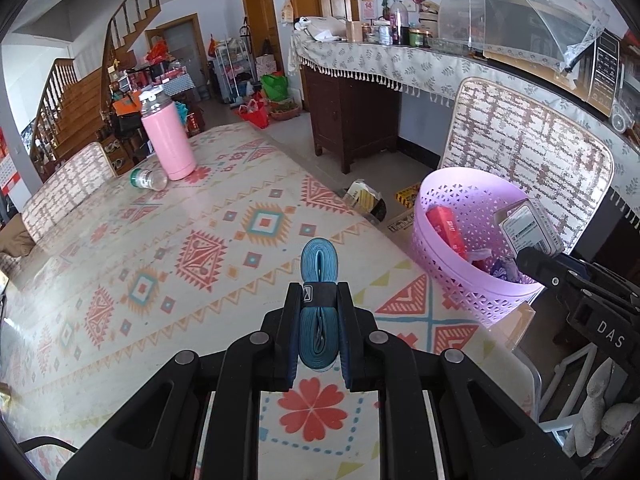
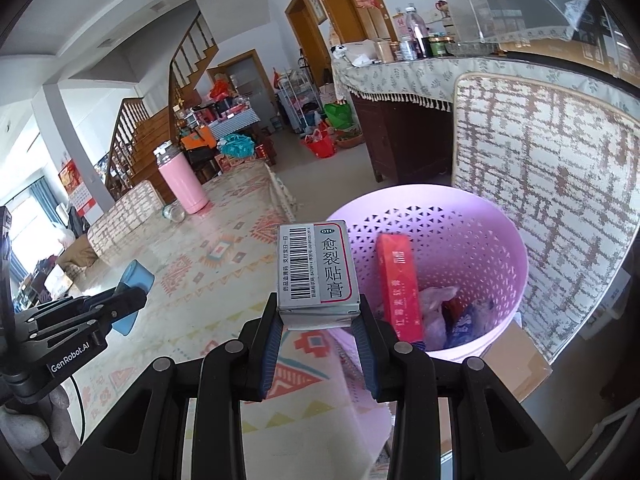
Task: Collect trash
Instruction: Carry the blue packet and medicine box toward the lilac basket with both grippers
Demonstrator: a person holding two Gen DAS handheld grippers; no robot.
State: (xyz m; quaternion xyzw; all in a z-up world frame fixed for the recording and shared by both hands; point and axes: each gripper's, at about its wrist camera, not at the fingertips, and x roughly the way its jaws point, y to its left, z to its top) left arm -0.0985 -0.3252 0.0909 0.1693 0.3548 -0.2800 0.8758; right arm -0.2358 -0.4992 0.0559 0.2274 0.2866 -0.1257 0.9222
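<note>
Risk first: the right gripper pinches only the bottom end of the grey box, most of it sticking out past the fingertips, so a quick swing or tilt could lever it loose & it'd land on the patterned tablecloth or the floor instead of the bin. From the right wrist cam the box sits at the near-left rim of the pink basket, not clearly over the opening; letting go too soon prob means a miss or a bounce off the rim. The basket looks light & stands by the table edge, so a knock from either tool could tip it. Left gripper is clamped on a folded blue strap w/ a black band, held above the table, basket at its 2 o'clock.

Box: small, flat, grey card, barcode & black Chinese print, red-bordered label, corners a bit crushed. Basket already holds a red carton & crumpled wrappers. Pink flask & a tipped small bottle lie far off at 11 o'clock
</note>
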